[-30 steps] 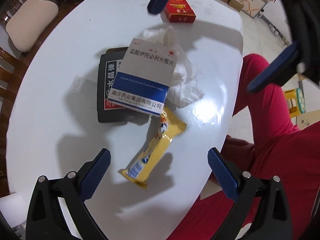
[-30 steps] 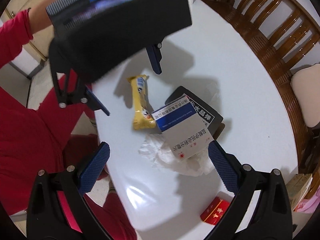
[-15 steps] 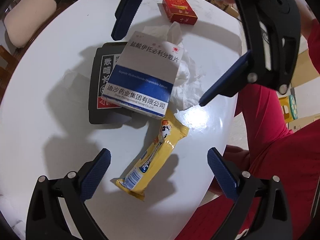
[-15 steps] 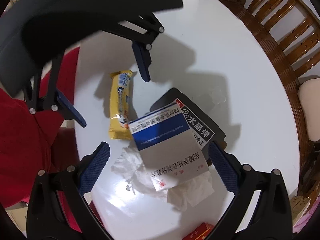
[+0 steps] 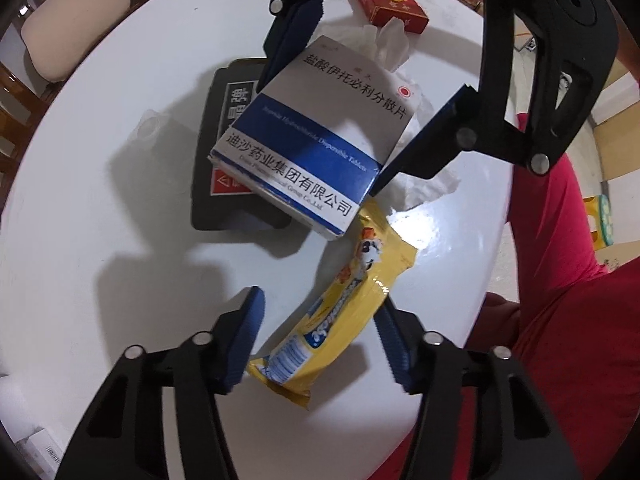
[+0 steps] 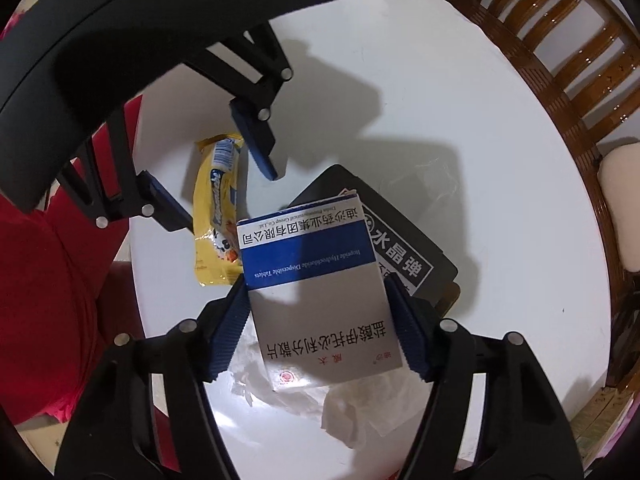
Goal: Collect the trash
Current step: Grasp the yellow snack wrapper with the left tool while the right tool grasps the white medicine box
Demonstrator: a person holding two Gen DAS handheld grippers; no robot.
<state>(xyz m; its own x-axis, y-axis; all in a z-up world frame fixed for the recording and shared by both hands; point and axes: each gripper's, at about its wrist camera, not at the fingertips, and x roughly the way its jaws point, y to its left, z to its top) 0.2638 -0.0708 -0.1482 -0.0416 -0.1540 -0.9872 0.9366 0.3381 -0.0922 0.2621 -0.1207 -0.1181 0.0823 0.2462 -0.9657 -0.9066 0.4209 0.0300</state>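
- Wooden chair (image 5: pixel 24 92) with a cream cushion (image 5: pixel 72 32) at the far left of the left wrist view, tucked close against the curved rim of the white round table (image 5: pixel 100 208).
- Bare tabletop between that rim and the clutter, crossed only by gripper shadows and a clear plastic scrap (image 5: pixel 150 132).
- Black packet (image 5: pixel 224 200) with white Chinese print lying flat near the table's middle, partly under the medicine box (image 5: pixel 312 148).
- Medicine box, blue and white, tilted off the table, its far end higher, gripped on both long sides by the right gripper (image 6: pixel 316 328); pads (image 6: pixel 228 328) pressed to the cardboard.
- Crumpled white tissue (image 5: pixel 424 168) spread under and beside the box, reaching toward the near-right table edge.
- Yellow snack wrapper (image 5: pixel 344 300) flat on the table just below the box's low corner, running diagonally toward the table edge.
- Left gripper (image 5: pixel 320 336) straddling the wrapper's lower end, fingers parted; left pad (image 5: pixel 244 336) apart from the wrapper, right pad at or against its edge, cannot tell which.
- Red cigarette pack (image 5: pixel 390 2) at the far rim, well apart from the pile.
- Red-clothed legs (image 5: pixel 560 300) right against the table's right edge, narrow gap there.
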